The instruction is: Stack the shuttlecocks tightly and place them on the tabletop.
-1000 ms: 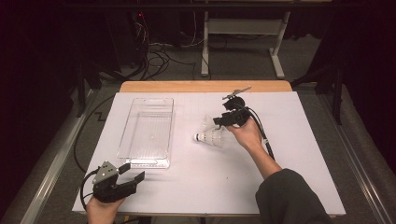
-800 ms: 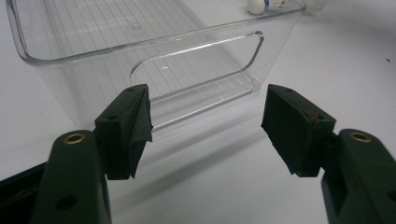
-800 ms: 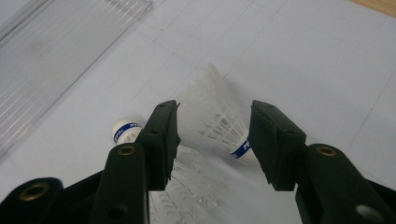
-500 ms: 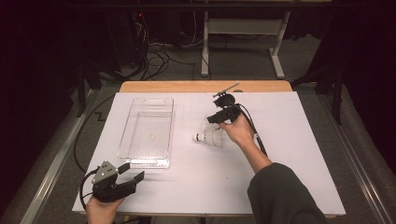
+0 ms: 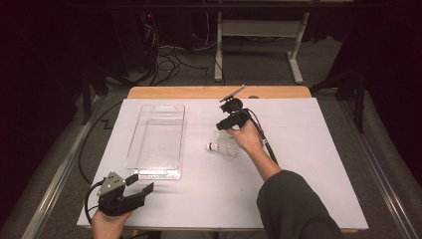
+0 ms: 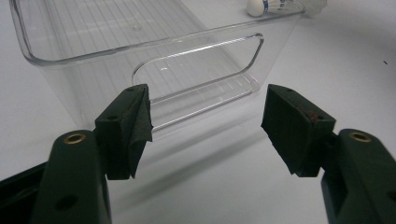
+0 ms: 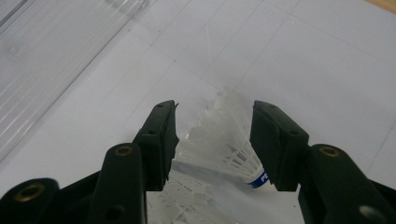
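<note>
Desk (image 5: 308, 164), one: white sheet over a wooden top, wood showing along the far edge.

Clear plastic bin (image 5: 158, 140), one: long, ribbed floor, nothing inside, standing left of centre with a cut-out handle in its near end wall.

Left tool (image 5: 140, 188), one: at the near-left corner, jaws wide with nothing between them, pointed at the bin's near wall (image 6: 196, 74) and just short of it.

Right tool (image 5: 219, 126), one: right of the bin and just beyond the shuttlecock, jaws partly apart; in the right gripper view they straddle the feather skirt with gaps at both pads, so nothing is gripped yet.

Shuttlecocks, at least one: a white one (image 5: 222, 147) lies on its side between the bin and the right hand, cork tip with a blue band toward the bin. More feathers low in the right gripper view (image 7: 187, 200) may be a second; I cannot tell.

Handling, as a judgement: the step is grasping the shuttlecock. Centre the pads on the firm end near the cork (image 7: 256, 179), not the fragile feathers, close gently, then lift clear before crossing to the bin.
</note>
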